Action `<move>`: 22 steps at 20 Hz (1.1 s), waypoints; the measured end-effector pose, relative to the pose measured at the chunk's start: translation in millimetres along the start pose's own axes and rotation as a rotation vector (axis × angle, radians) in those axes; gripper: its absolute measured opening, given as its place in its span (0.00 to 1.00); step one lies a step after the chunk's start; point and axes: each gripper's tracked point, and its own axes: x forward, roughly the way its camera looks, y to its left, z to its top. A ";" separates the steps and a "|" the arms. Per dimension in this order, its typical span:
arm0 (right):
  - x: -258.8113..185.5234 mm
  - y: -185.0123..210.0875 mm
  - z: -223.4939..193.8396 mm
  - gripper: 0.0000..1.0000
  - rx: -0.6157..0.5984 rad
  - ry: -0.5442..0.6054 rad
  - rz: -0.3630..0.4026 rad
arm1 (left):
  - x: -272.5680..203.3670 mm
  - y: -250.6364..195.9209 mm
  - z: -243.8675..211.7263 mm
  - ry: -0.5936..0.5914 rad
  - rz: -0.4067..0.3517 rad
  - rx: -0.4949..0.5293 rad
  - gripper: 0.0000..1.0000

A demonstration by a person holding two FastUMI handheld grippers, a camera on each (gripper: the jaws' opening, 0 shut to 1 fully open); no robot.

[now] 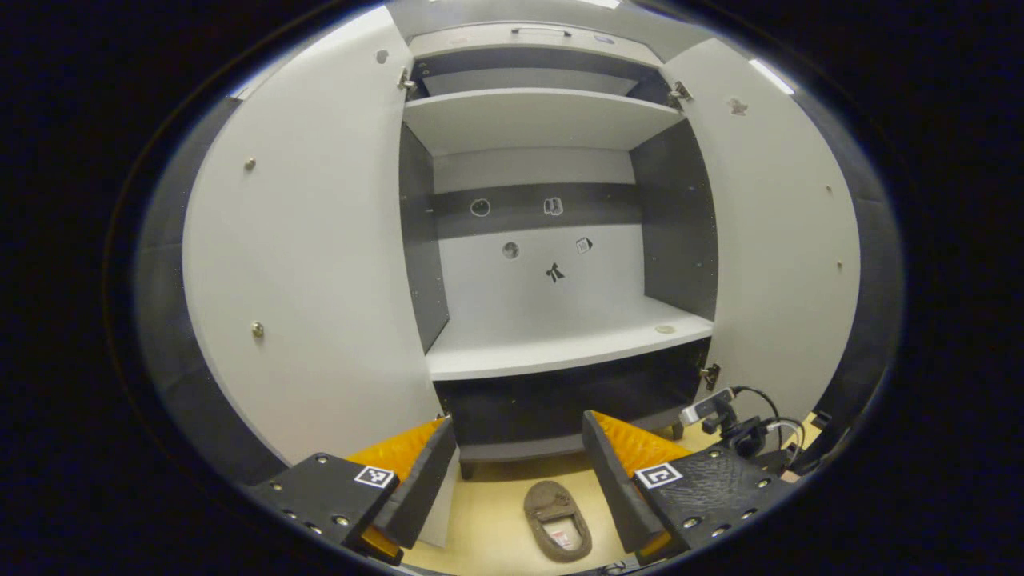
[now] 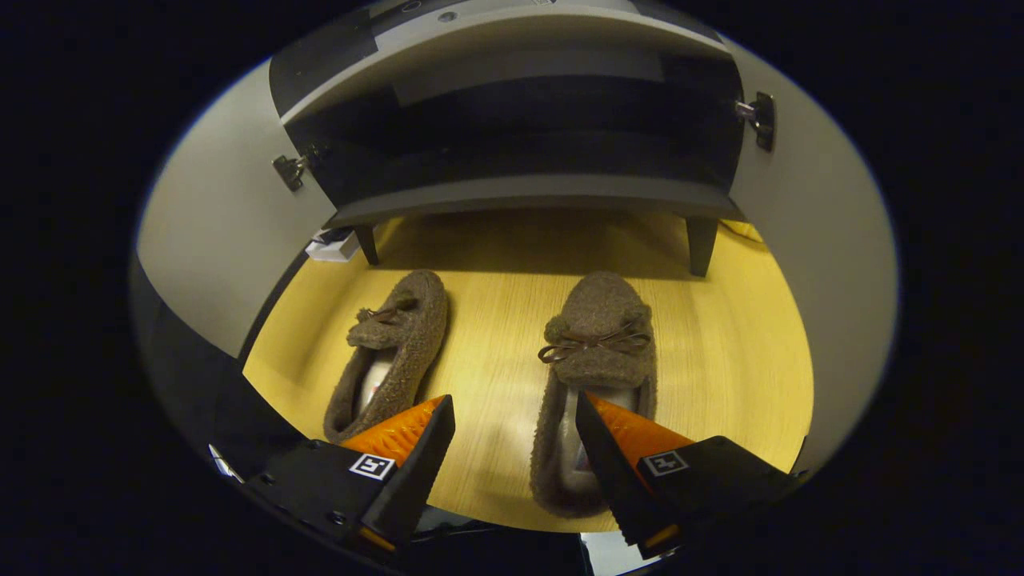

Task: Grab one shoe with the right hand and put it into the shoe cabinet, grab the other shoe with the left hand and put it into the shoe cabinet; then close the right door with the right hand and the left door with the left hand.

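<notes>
On the yellow floor (image 2: pixel 496 336) before the open shoe cabinet (image 1: pixel 552 344), the right gripper (image 2: pixel 516 448) is hovering wide over the right-hand shoe (image 2: pixel 596 352), seemingly soft and light, best pinched at its heel rim.

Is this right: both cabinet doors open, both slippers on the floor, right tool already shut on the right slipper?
Not quite. In the right gripper view the right tool is open, above the heel of the right slipper without gripping it. The rest holds: both slippers lie on the floor, and both doors are open.
</notes>
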 end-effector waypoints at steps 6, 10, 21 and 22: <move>42.4 -24.0 2.8 0.92 -0.198 -0.003 -0.130 | 10.3 -8.8 -5.1 0.029 0.046 0.007 0.92; 46.5 -37.7 4.7 0.55 -0.247 -0.019 -0.201 | 14.9 -10.2 -13.7 0.072 0.078 0.020 0.93; 38.6 -45.2 8.9 0.02 0.027 0.063 -0.055 | 27.6 -39.6 -13.2 0.087 0.053 0.009 0.96; 36.6 -46.0 11.2 0.02 0.033 0.056 -0.053 | 26.3 -37.2 -14.5 0.088 0.059 0.009 0.92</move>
